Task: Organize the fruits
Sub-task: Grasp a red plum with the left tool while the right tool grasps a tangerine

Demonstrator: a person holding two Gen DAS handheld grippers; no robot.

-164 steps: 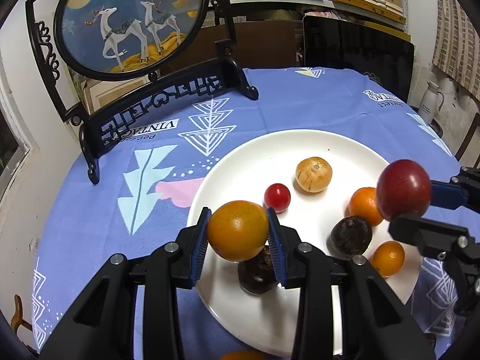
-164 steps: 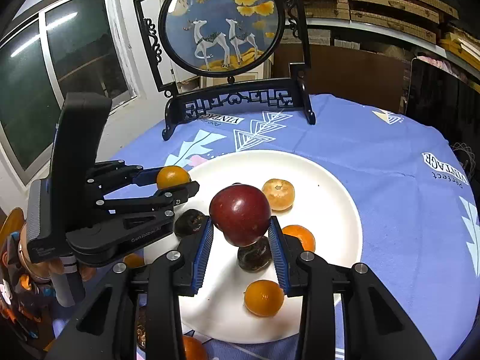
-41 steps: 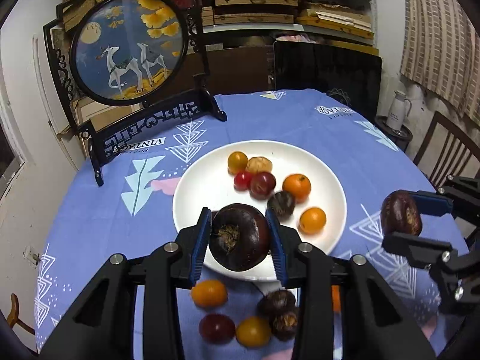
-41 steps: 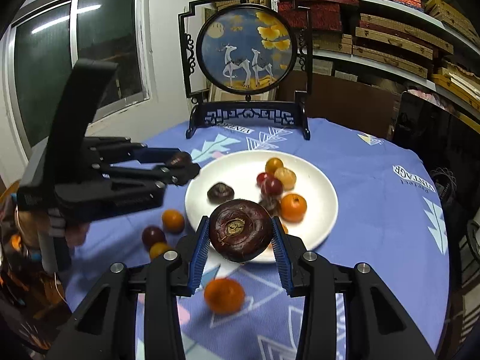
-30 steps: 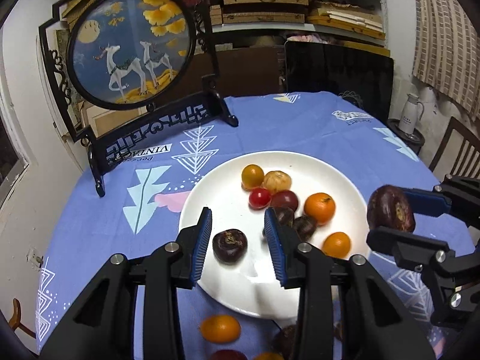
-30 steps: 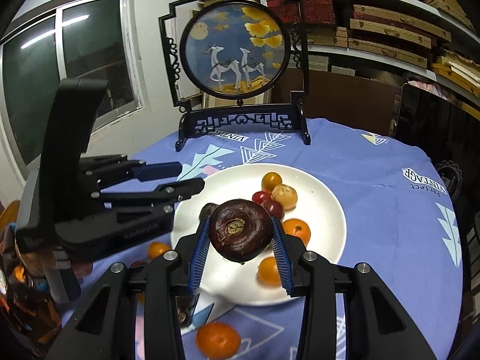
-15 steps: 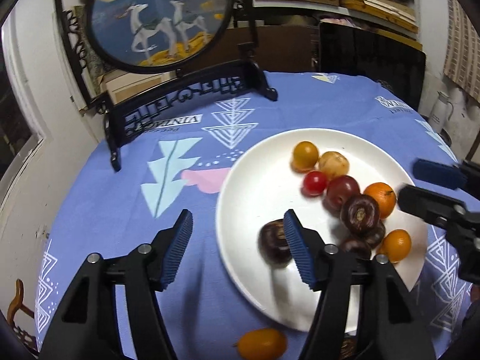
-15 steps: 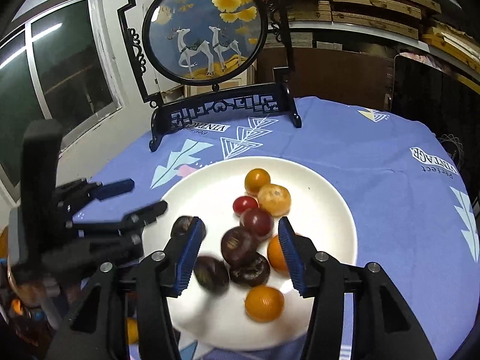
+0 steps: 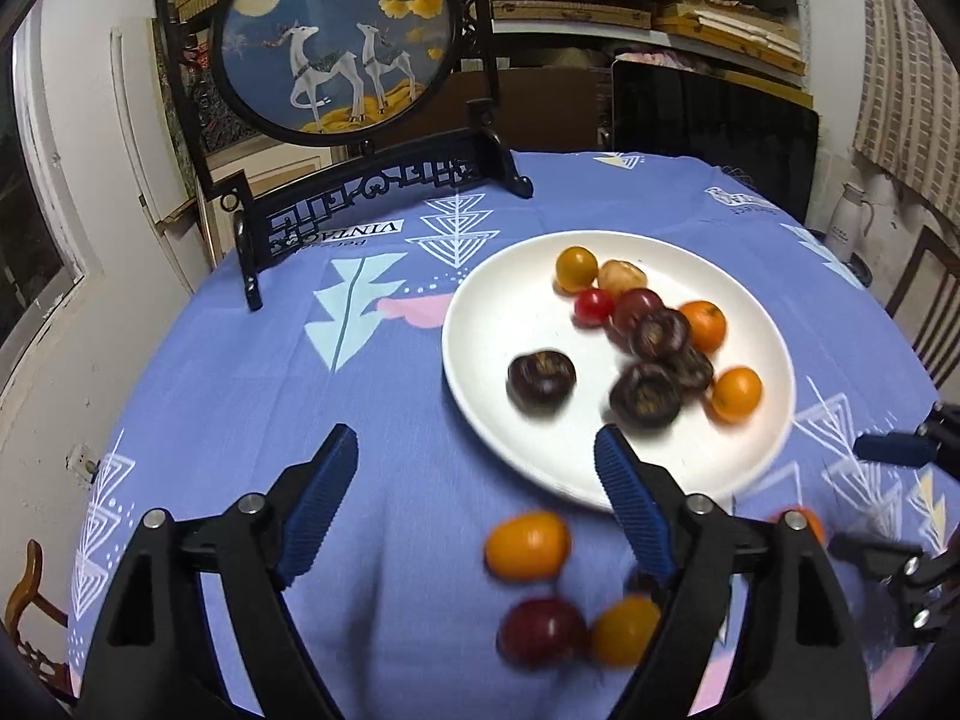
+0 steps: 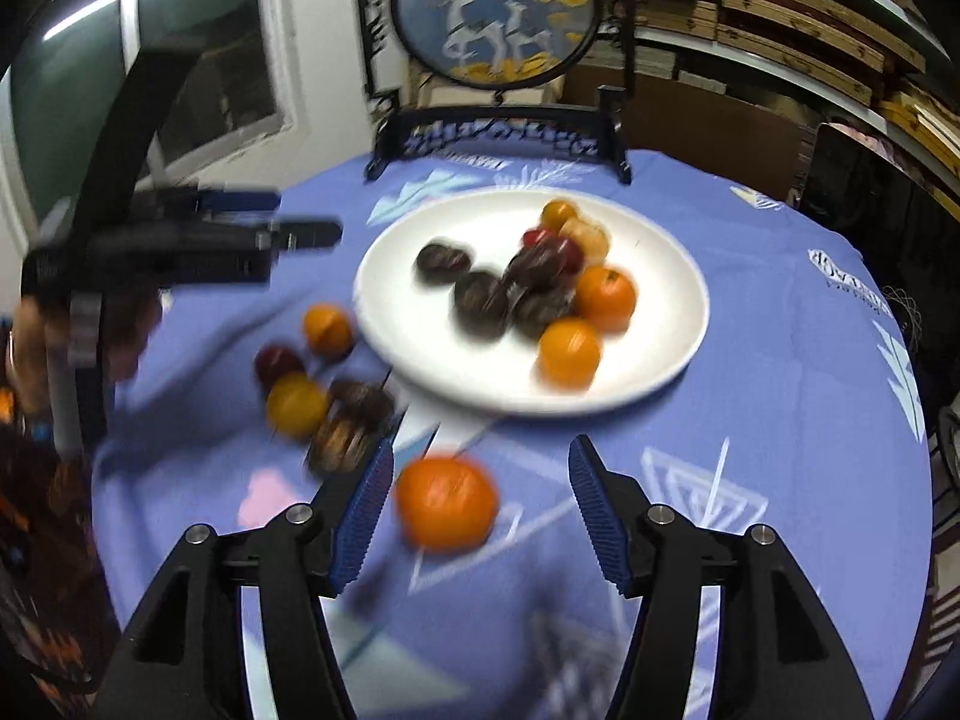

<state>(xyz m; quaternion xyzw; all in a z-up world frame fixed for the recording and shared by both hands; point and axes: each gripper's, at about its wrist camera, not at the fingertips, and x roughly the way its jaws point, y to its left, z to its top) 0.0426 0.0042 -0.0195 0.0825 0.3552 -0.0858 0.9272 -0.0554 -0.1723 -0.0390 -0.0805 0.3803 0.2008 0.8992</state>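
Note:
A white plate (image 9: 498, 300) (image 10: 660, 348) on the blue cloth holds several fruits: dark mangosteens (image 9: 541, 375), oranges (image 9: 737, 394), a red tomato (image 9: 593, 304). My left gripper (image 9: 477, 483) is open and empty, over the cloth in front of the plate, above a yellow-orange fruit (image 9: 527, 545), a dark red fruit (image 9: 542, 629) and a yellow fruit (image 9: 624, 630). My right gripper (image 10: 480, 495) is open and empty, with an orange (image 10: 447, 503) on the cloth between its fingers. Loose fruits (image 10: 297, 403) lie to its left.
A round deer-painting screen on a black stand (image 9: 336, 42) stands at the table's back. A dark monitor (image 9: 714, 150) sits behind the table on the right. A wooden chair (image 9: 927, 306) is at the right edge. The right wrist view is motion-blurred.
Both grippers let their mangosteens go onto the plate, opened wide and pulled back toward the loose fruits on the cloth in front of the plate.

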